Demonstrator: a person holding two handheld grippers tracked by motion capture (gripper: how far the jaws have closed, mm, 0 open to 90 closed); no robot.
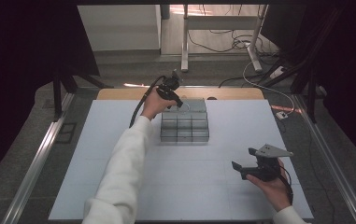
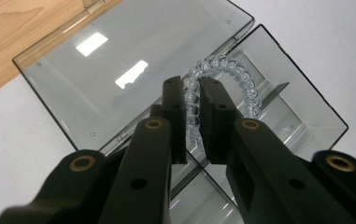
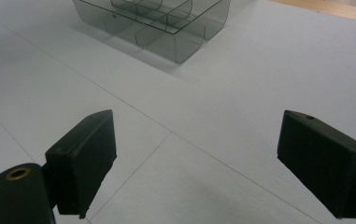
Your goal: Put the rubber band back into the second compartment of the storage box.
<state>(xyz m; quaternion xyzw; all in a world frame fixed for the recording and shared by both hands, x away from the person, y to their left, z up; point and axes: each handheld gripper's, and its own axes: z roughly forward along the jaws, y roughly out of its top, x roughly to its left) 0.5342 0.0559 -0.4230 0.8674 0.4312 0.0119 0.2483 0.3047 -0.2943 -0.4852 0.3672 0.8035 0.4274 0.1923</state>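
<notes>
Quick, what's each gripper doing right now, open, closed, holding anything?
Left gripper: closed on a clear spiral hair tie over the open organizer box.
Right gripper: open, holding nothing.

Coiled hair tie [image 2: 231, 79] above organizer box [image 2: 302, 112] on table [image 2: 330, 37].

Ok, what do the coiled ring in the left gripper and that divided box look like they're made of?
Coiled ring: clear, glossy plastic by the look; you see through its beaded coils and they glint. Divided box: smoke-tinted transparent hard plastic, probably; its open lid mirrors the ceiling lights and the table shows through. The left gripper pinches the ring.
</notes>
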